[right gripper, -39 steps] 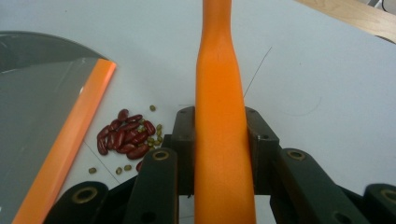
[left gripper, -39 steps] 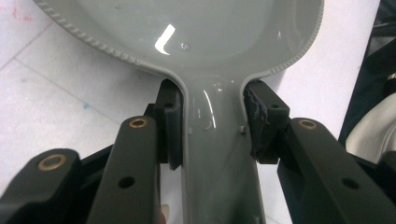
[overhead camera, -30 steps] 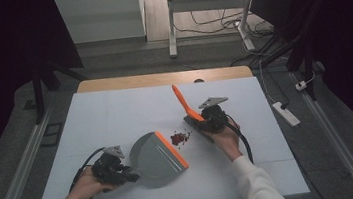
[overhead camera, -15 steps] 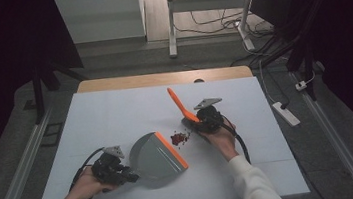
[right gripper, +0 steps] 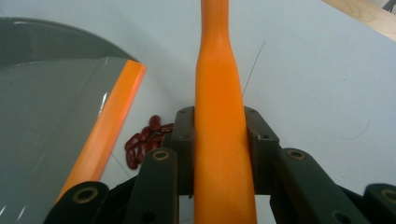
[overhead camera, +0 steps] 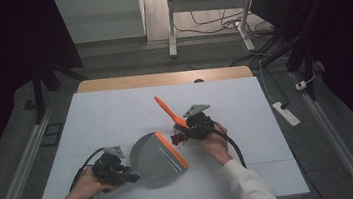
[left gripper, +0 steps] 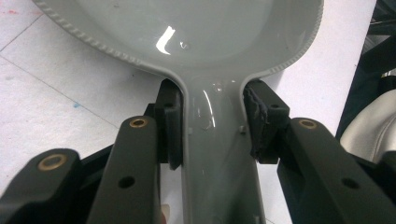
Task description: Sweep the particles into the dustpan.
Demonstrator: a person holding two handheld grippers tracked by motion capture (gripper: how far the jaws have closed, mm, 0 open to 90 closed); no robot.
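**A:** What is seen on the surface (overhead camera: pixel 116 116)?

**B:** A white sheet is laid over the surface, and a grey dustpan (overhead camera: pixel 153 157) with an orange front lip (overhead camera: pixel 171 150) is lying on it. The dustpan is taken as the landmark here. Its handle is pointed toward the near left and its lipped mouth toward the far right, so its long axis is run diagonally across the sheet.

**A:** How is the dustpan held?

**B:** The left tool (overhead camera: pixel 122 173) is closed on the dustpan handle (left gripper: pixel 217 154). In the left gripper view a black pad is pressed against each side of the handle's neck, with the rounded pan spread out ahead.

**A:** And the other hand?

**B:** The right tool (overhead camera: pixel 192 125) is placed just past the dustpan's lip, on its far-right side. It is clamped on an orange brush handle (right gripper: pixel 219 116). In the high view that handle (overhead camera: pixel 168 111) is slanted up and away toward the far left, rising from the tool. The bristle end cannot be made out.

**A:** Is anything lying loose?

**B:** A small heap of dark red beans (overhead camera: pixel 179 138) is seen on the sheet just in front of the lip, between the dustpan and the right tool. In the right gripper view the beans (right gripper: pixel 142 142) are lying beside the lip's edge, not on the pan.
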